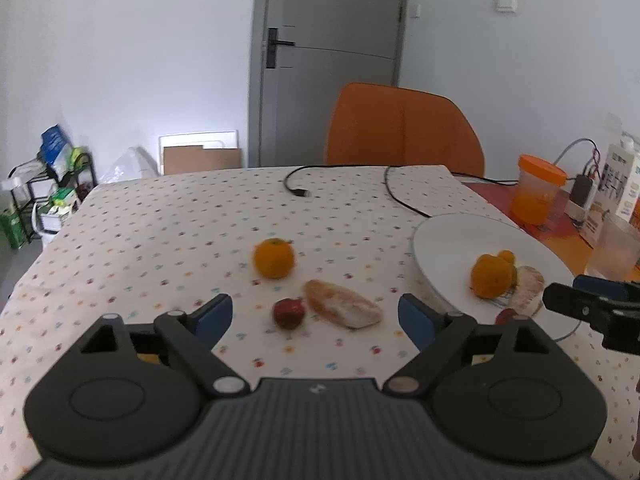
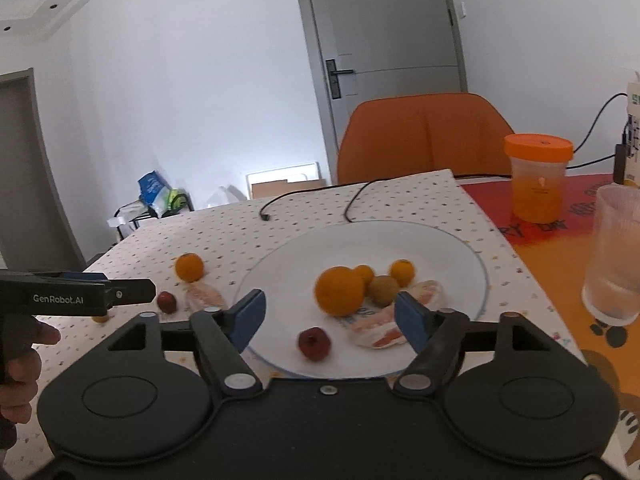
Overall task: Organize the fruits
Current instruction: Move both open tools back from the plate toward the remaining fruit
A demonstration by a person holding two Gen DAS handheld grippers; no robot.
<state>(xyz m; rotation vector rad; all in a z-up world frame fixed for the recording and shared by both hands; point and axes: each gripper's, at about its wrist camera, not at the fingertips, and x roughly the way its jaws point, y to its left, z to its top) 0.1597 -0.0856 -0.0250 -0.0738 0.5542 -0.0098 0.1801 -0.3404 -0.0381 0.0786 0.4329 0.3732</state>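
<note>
Both claws gape empty, left claw (image 1: 314, 316) over the date (image 1: 289, 313) beside the pomelo wedge (image 1: 342, 309): a careless pinch could squash either.

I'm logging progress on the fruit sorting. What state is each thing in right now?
left tool: open, empty
right tool: open, empty
white plate: holds several fruits
large orange: on the plate
red fruit: on the cloth, off the plate
pomelo segment: on the cloth
orange-lidded cup: lid on, upright
door: shut
</note>
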